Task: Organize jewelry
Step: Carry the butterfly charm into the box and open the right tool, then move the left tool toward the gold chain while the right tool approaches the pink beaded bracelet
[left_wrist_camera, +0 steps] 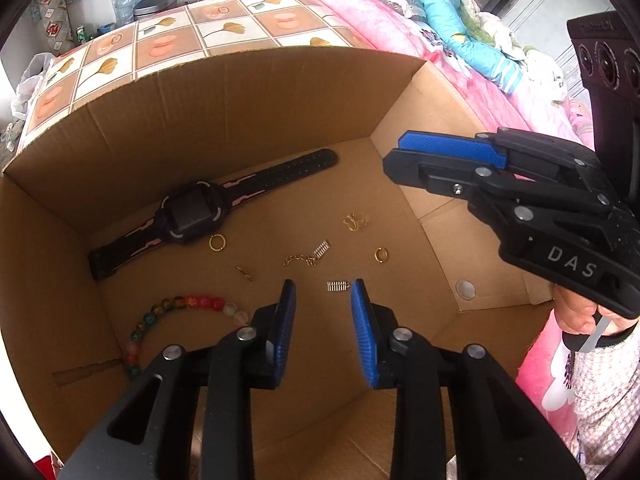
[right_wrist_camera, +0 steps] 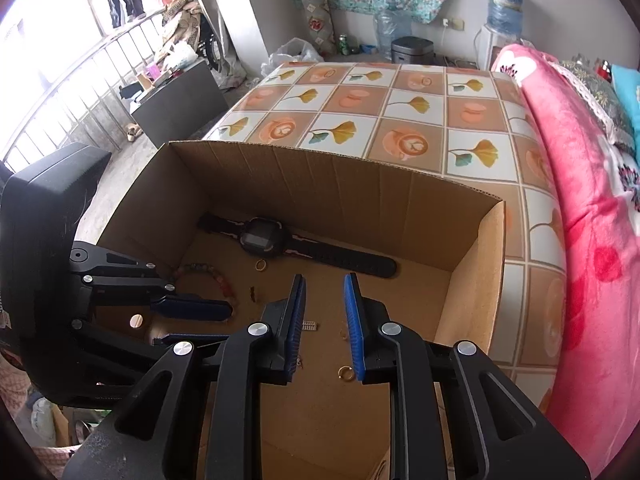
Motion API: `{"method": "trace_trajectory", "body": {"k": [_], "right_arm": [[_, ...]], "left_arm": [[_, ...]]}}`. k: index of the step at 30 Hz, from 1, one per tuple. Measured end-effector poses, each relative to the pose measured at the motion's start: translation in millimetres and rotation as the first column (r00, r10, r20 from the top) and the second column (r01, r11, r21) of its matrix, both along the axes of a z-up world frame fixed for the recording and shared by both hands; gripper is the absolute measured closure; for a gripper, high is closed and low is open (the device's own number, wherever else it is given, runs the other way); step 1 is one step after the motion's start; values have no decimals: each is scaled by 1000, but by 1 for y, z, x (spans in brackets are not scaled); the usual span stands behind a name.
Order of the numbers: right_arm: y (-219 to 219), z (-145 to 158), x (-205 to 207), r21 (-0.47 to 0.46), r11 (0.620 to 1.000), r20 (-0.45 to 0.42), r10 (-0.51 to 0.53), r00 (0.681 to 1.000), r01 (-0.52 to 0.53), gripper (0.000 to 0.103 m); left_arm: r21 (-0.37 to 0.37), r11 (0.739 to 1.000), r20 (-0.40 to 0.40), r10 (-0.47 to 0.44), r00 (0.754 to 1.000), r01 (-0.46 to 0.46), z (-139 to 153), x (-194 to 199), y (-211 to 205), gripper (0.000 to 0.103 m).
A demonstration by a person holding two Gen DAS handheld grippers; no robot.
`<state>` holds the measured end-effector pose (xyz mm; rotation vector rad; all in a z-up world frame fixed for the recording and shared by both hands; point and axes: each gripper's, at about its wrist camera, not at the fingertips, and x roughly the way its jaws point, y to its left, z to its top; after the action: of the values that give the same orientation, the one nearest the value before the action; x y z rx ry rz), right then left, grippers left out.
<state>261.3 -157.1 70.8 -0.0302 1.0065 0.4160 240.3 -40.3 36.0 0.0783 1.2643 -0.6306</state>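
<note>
Jewelry loose on the floor of an open cardboard box [left_wrist_camera: 248, 112].
A black watch [left_wrist_camera: 192, 216] lies by the box's far wall; rings, a chain [left_wrist_camera: 298, 259] and a bead bracelet [left_wrist_camera: 176, 308] lie nearer. The left gripper [left_wrist_camera: 323, 292] and right gripper [right_wrist_camera: 325, 284] hover over the box, jaws spread, empty.

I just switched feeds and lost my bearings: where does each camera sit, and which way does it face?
Left wrist: on the left gripper, facing down into the cardboard box; the right gripper and a hand show.
Right wrist: on the right gripper, facing into the box from the other side; the left gripper shows.
Shared: the watch, bead bracelet and gold rings.
</note>
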Motion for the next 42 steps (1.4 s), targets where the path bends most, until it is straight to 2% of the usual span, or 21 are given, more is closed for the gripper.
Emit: {"method": "trace_trajectory", "body": {"k": [5, 12, 16, 19, 22, 26, 28, 31, 33, 35, 38, 42], "right_arm": [[-5, 10, -5, 12, 1000, 43, -20, 999, 20, 83], [-20, 43, -35, 78, 996, 124, -43, 991, 33, 82], [-33, 65, -72, 168, 986, 184, -46, 982, 14, 80], [-43, 76, -110, 238, 971, 233, -41, 972, -16, 79], [-46, 71, -150, 287, 957, 263, -34, 964, -44, 79], [-44, 43, -187, 331, 943, 231, -48, 972, -32, 78], [-43, 22, -198, 359, 933, 182, -69, 981, -1, 78], [-36, -15, -203, 373, 926, 80, -98, 992, 61, 78], [-32, -34, -202, 344, 933, 32, -126, 992, 107, 77], [-26, -48, -200, 310, 941, 2, -143, 990, 135, 77], [-15, -57, -193, 232, 960, 0, -159, 987, 155, 77], [-3, -61, -181, 119, 977, 31, -179, 983, 174, 77]], "left_arm": [[-17, 1000, 30, 4, 1000, -3, 11, -7, 5, 75], [-86, 996, 177, 29, 984, -14, 54, -29, 25, 72], [-166, 986, 268, 33, 963, 12, 81, -64, 41, 65], [-221, 974, 344, 31, 938, 48, 96, -101, 55, 55], [-236, 967, 400, 12, 916, 91, 98, -139, 62, 43], [-201, 973, 375, -29, 926, 112, 78, -181, 63, 27], [-162, 982, 366, -36, 930, 101, 63, -197, 62, 25], [-156, 986, 316, -11, 949, 63, 36, -209, 62, 21], [-110, 994, 301, 22, 953, 12, 17, -207, 60, 21], [-25, 998, 326, 62, 943, -57, 0, -204, 56, 21], [97, 983, 337, 114, 934, -155, -29, -193, 52, 21], [142, 960, 318, 185, 930, -240, -52, -178, 50, 21]]}}
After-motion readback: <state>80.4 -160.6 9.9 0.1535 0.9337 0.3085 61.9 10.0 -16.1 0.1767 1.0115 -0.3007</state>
